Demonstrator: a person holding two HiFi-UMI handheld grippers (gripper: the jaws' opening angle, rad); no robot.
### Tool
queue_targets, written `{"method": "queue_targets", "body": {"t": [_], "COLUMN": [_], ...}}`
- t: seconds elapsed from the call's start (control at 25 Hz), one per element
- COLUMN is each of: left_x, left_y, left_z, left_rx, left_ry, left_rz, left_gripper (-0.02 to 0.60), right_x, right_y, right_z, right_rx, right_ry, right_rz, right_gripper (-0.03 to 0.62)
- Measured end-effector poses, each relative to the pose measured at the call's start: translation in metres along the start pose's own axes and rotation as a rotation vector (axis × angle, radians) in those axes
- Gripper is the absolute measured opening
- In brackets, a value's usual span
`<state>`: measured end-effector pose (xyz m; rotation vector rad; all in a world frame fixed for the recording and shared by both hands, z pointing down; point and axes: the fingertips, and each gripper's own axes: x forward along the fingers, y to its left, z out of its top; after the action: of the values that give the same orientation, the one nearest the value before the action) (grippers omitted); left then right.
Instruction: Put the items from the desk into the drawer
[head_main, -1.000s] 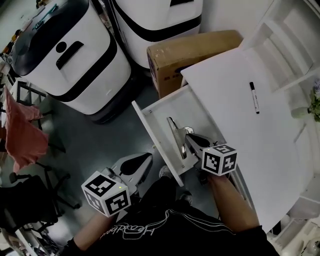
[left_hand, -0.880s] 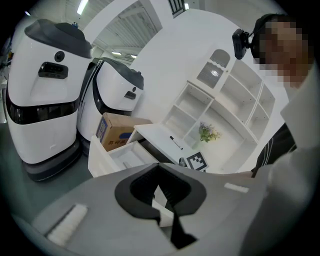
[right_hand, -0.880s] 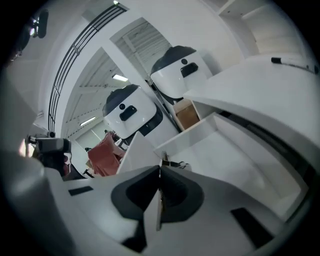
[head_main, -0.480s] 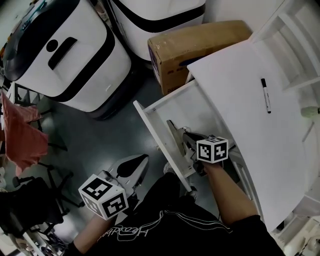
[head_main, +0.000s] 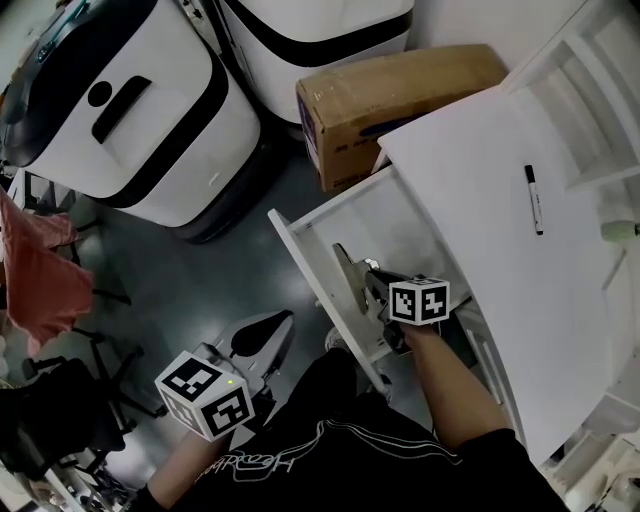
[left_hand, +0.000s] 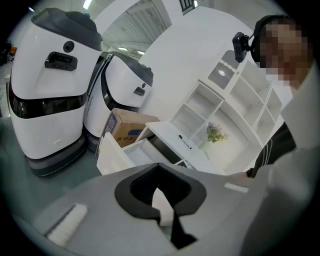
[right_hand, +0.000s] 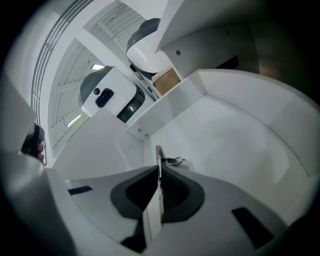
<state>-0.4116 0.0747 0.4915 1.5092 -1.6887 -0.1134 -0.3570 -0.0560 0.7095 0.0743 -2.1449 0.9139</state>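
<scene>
A black marker pen (head_main: 533, 199) lies on the white desk (head_main: 480, 180). Below the desk's edge the white drawer (head_main: 300, 262) stands pulled out. My right gripper (head_main: 375, 285) is down inside it, jaws shut on a thin flat grey item (head_main: 347, 268) that stands on edge close to the drawer's front panel. In the right gripper view that item (right_hand: 159, 155) shows edge-on between the jaws, with a small dark-wired thing (right_hand: 175, 161) just beyond. My left gripper (head_main: 262, 330) hangs over the floor left of the drawer, shut and holding nothing (left_hand: 161, 200).
A cardboard box (head_main: 390, 95) sits on the floor behind the drawer. Two large white machines (head_main: 130, 110) stand to the left of it. A white shelf unit (head_main: 590, 90) rises at the desk's far side. A red cloth (head_main: 40, 280) hangs at the left edge.
My right gripper has moved deeper into the drawer, toward its front panel. The left gripper has hardly shifted.
</scene>
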Motion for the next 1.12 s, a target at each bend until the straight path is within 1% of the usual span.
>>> {"method": "queue_targets", "body": {"t": [0.2,0.24,0.28,0.32,0.36,0.4,0.52,0.64,0.72,0.8,0.84,0.88,0.96,1.04,1.12], "left_x": [0.003,0.004,0.004,0.004,0.004,0.004,0.007,0.012,0.014,0.017,0.019,0.022,0.026,0.029,0.031], "left_y": [0.001,0.000,-0.001,-0.003,-0.005,-0.008,-0.017,-0.038,-0.056,-0.073,-0.081,-0.089,-0.105,-0.120,-0.135], "left_z": [0.006,0.007,0.007,0.007,0.006,0.006,0.007,0.015,0.023,0.031,0.036,0.040,0.048,0.055,0.063], "left_rx": [-0.002,0.000,0.000,0.000,0.000,0.001,-0.001,-0.014,-0.001,0.033,0.053,0.072,0.108,0.144,0.183], "left_ry": [-0.008,-0.009,-0.012,-0.014,-0.016,-0.018,-0.018,-0.022,-0.030,-0.036,-0.039,-0.041,-0.047,-0.050,-0.050], "left_rz": [-0.008,-0.011,-0.017,-0.024,-0.033,-0.043,-0.084,-0.148,-0.180,-0.209,-0.226,-0.242,-0.269,-0.297,-0.329], "left_gripper": [0.008,0.008,0.008,0.008,0.008,0.008,0.008,0.008,0.008,0.008,0.008,0.008,0.008,0.008,0.008], "right_x": [0.000,-0.001,-0.002,-0.005,-0.010,-0.016,-0.045,-0.094,-0.136,-0.178,-0.197,-0.214,-0.244,-0.269,-0.287], "right_y": [-0.003,-0.003,-0.002,0.000,0.004,0.009,0.038,0.075,0.098,0.120,0.130,0.139,0.152,0.162,0.171], "right_z": [0.002,0.003,0.004,0.007,0.010,0.014,0.026,0.042,0.057,0.070,0.076,0.081,0.091,0.100,0.107], "right_rx": [-0.002,0.000,-0.002,-0.007,-0.014,-0.022,-0.038,-0.066,-0.083,-0.101,-0.122,-0.151,-0.210,-0.233,-0.241], "right_ry": [0.001,-0.001,-0.004,-0.010,-0.018,-0.030,-0.086,-0.189,-0.300,-0.405,-0.446,-0.479,-0.537,-0.599,-0.658], "right_rz": [-0.019,-0.022,-0.026,-0.027,-0.024,-0.015,0.053,0.102,0.121,0.157,0.176,0.188,0.198,0.222,0.252], "right_gripper": [0.017,0.062,0.143,0.181,0.183,0.201,0.206,0.206,0.199,0.106,0.088,0.083,0.033,0.011,0.009]}}
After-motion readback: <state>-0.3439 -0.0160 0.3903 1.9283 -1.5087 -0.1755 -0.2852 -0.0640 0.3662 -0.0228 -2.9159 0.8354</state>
